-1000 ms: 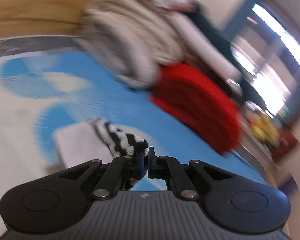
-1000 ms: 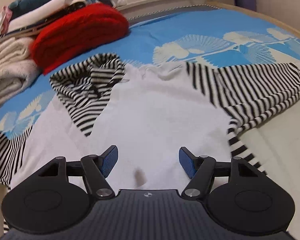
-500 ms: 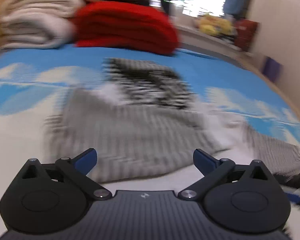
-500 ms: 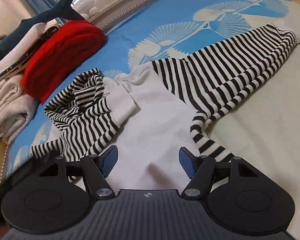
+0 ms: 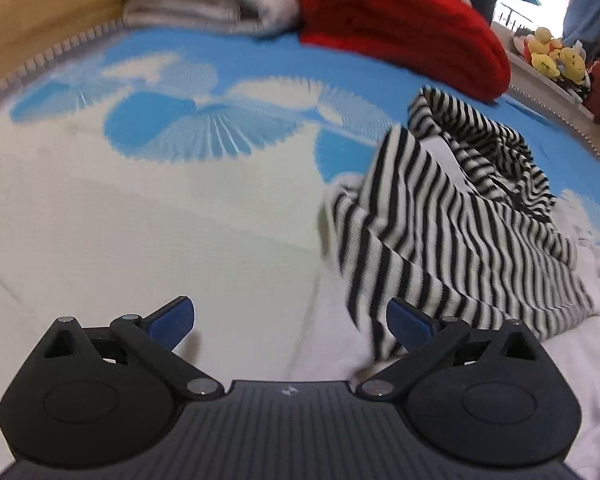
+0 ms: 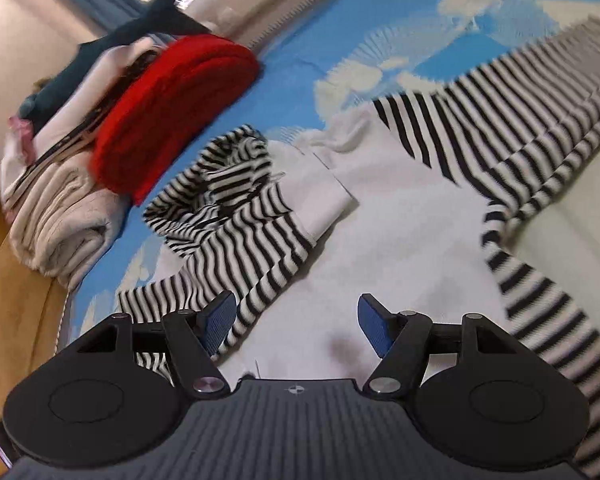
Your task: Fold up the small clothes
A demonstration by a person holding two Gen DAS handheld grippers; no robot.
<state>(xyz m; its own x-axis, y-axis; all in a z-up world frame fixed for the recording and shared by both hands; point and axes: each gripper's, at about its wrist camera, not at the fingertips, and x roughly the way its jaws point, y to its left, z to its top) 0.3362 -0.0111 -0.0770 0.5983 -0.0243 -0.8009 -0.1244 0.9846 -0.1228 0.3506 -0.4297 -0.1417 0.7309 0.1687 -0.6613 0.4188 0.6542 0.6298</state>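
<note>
Striped top (image 6: 400, 216) lay spread on the blue-and-white bed cover (image 5: 160, 200), white body up. Right gripper (image 6: 296, 320) hung over the white panel, jaws apart, holding nothing. Left gripper (image 5: 290, 320) likewise gaped empty, folded striped sleeve (image 5: 452, 240) just beside its right finger. Red folded garment (image 6: 172, 112) and cream pile (image 6: 60, 216) lay beyond.

Right gripper (image 6: 296, 320): jaws apart, empty, over the striped top (image 6: 400, 216); red sweater (image 6: 172, 108) far left.

No words, labels or numbers readable — none at all.
</note>
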